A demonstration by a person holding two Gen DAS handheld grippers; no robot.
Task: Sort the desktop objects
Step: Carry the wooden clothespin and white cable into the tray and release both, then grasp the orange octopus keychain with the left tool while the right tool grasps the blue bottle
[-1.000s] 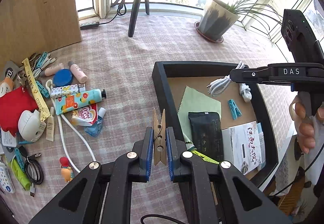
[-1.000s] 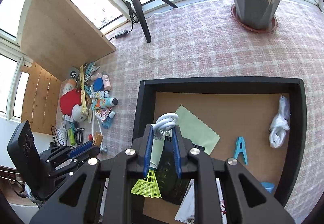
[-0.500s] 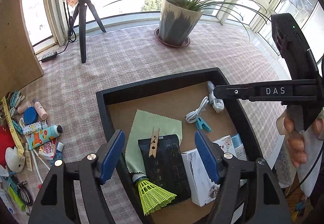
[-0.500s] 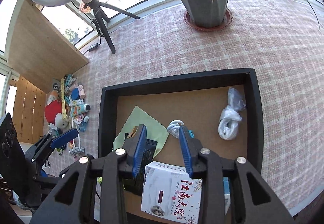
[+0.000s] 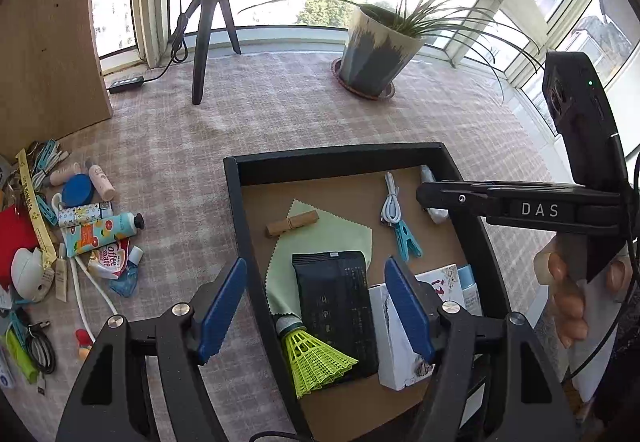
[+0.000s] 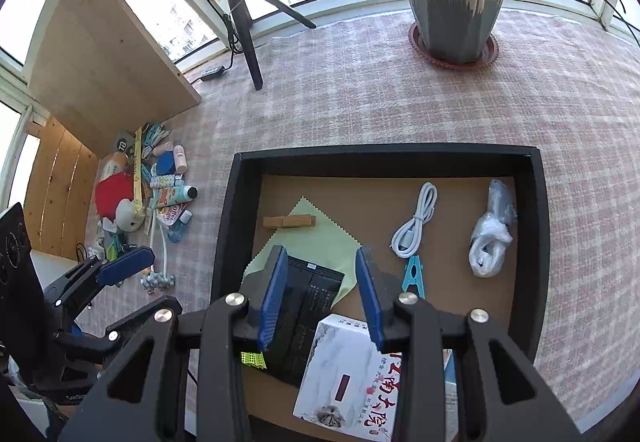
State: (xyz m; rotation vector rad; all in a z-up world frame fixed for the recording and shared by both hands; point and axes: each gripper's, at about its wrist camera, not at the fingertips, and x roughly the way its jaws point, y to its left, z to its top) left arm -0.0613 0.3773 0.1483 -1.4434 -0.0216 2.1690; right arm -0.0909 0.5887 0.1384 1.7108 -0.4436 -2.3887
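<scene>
**Both Grippers Empty Above the Black Tray**

Heaped at nine o'clock on the pink checked tablecloth (image 5: pixel 304 110): unsorted clutter, among it a round blue tin (image 5: pixel 77 191), a pale blue tube printed with fruit (image 5: pixel 102 231) and a white cord (image 5: pixel 86 284).

Hovering at six o'clock in the left wrist view: left gripper (image 5: pixel 316 308), blue pads spread wide, just opened, nothing between them.

Seated right of the clutter: shallow black rectangular tray with a brown cardboard floor (image 6: pixel 536 254). Lying inside, from left to right in the right wrist view:
- wooden clothespin (image 6: pixel 289 221), flat, across the top corner of a pale green cloth (image 6: pixel 316 246)
- black foil packet (image 6: pixel 308 306) overlapping the cloth's lower edge
- neon yellow shuttlecock (image 5: pixel 312 358), beside the packet at seven o'clock
- white printed box (image 6: pixel 352 374) at six o'clock
- coiled white cable (image 6: pixel 414 226) with a light blue plastic clip (image 6: pixel 414 276) just below it
- crumpled clear plastic bag (image 6: pixel 490 238) at three o'clock

Poised over packet and box: right gripper (image 6: pixel 320 294), pads partly apart, just opened, gripping nothing. Held from the right by a hand (image 5: pixel 568 294).

Standing at twelve o'clock, beyond the tray: black tripod (image 5: pixel 208 38) and grey potted plant (image 6: pixel 454 2).
</scene>
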